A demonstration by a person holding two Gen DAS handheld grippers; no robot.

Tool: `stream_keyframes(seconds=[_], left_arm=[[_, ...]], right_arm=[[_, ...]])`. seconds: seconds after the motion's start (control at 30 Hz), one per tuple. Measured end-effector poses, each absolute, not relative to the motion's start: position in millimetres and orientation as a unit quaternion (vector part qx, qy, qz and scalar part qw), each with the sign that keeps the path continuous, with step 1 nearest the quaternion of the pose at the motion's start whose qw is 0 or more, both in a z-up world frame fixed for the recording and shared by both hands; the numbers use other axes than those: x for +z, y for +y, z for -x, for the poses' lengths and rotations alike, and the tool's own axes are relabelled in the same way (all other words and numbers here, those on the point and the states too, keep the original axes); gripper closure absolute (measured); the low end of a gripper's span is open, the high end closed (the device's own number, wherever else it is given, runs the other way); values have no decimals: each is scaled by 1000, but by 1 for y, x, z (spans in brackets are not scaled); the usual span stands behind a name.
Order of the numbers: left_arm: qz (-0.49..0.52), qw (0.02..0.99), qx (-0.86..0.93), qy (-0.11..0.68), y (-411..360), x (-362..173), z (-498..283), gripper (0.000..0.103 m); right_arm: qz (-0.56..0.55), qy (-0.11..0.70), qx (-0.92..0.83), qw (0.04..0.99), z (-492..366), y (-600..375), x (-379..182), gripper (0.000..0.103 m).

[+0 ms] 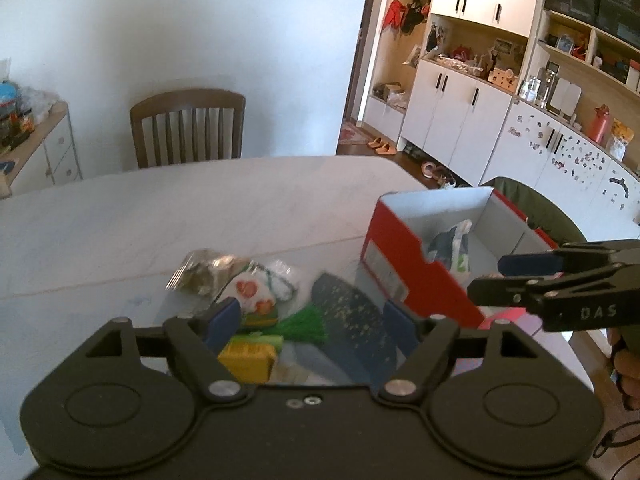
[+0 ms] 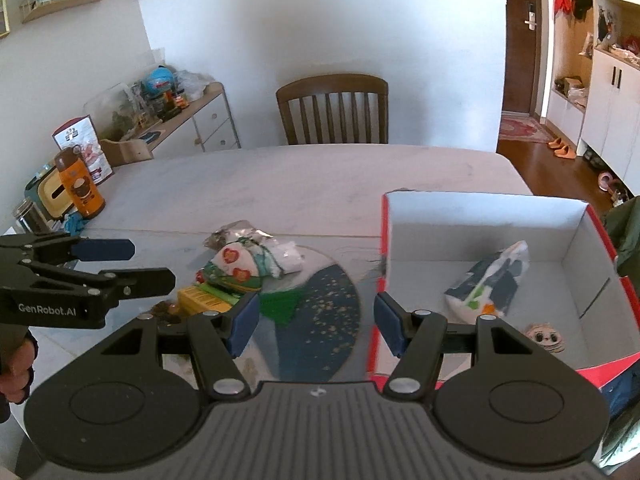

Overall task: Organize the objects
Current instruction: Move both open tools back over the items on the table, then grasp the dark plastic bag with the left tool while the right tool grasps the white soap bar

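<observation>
Across the pale table (image 2: 280, 176), loose trinkets (image 2: 236, 268) lie near its front edge beside the red box (image 2: 480, 216); both grippers, left (image 1: 312, 320) and right (image 2: 316, 320), gape empty, so picking one comes next.

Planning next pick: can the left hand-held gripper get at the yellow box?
Probably yes. The left hand-held gripper is open, and the yellow box lies uncovered just below its fingers, with nothing between.

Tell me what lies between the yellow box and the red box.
In the right wrist view, a dark blue round fan with a green tassel lies on the table between the yellow box and the red box.
</observation>
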State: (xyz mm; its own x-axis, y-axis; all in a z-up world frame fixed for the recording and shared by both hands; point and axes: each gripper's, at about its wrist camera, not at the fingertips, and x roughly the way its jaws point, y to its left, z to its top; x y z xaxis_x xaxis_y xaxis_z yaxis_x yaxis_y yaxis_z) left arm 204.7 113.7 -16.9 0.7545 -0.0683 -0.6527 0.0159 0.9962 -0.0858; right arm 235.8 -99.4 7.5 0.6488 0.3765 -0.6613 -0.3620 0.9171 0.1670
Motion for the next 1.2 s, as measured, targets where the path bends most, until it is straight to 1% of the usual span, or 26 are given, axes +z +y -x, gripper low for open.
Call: stream_keyframes(seconds=[0.07,0.23,0.3,0.57,0.93,1.2], left_arm=[[45,935,-20,352,122,-21,-200,23],[46,933,-8,357,139,-32,-188,16],[49,931,-2,361,147,-37,-183,13],[54,927,16,371,172,-58,-169,1],[58,916,48,394,207,-95,-170,1],[23,912,48,408,219,-117,-174,1]], right_arm=[[-12,366,206,907,-233,-93,5,33],[-10,375,215,902,-230,-76,-4,32],[-3,375,217,901,-229,-69,-8,29],[13,387,229,893,-235,-43,-24,26],[44,413,249,875,-247,-8,-55,26],[84,429,260,861,-253,14,-82,26]])
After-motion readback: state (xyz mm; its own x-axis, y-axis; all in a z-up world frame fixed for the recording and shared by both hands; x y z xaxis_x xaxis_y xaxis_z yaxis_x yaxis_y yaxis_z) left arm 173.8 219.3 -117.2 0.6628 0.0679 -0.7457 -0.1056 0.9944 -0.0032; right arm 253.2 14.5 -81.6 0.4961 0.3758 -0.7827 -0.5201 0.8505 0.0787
